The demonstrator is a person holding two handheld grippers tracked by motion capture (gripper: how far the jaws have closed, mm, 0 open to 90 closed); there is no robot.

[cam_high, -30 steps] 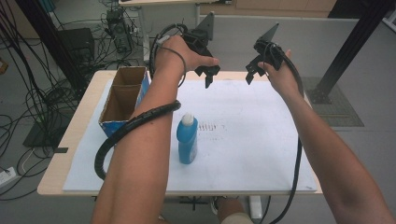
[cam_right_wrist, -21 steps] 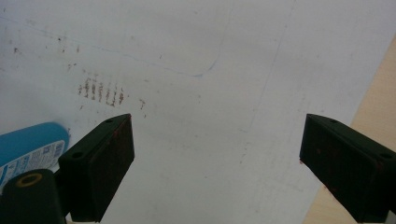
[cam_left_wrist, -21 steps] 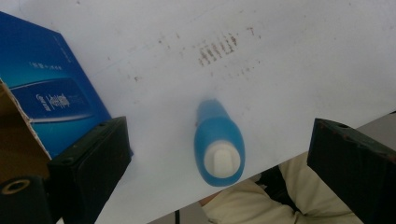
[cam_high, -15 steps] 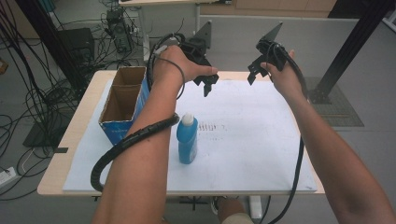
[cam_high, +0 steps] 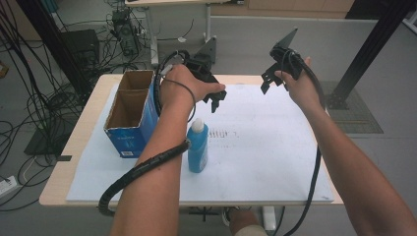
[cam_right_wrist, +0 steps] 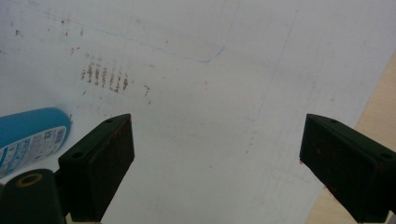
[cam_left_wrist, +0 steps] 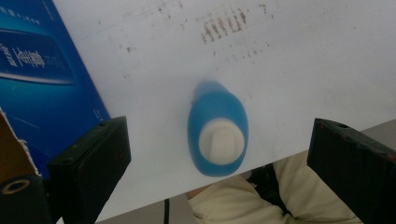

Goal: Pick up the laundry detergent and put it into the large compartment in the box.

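Nearest the person, a blue bottle with a white cap (cam_high: 197,146) stands upright on the white sheet (cam_high: 265,147) covering the table, just left of centre. At its ten o'clock, close beside it, sits an open blue cardboard box (cam_high: 130,115) with two compartments. Farther off, at the bottle's twelve o'clock, the left gripper (cam_high: 215,102) hangs above the sheet, its jaws spread wide and holding nothing; the left gripper view looks straight down on the bottle's cap (cam_left_wrist: 221,141) between them. At two o'clock, well apart from the bottle, the right gripper (cam_high: 266,81) hovers over the sheet's far edge, jaws likewise spread and empty. Brown smudges (cam_high: 227,133) mark the sheet just right of the bottle.
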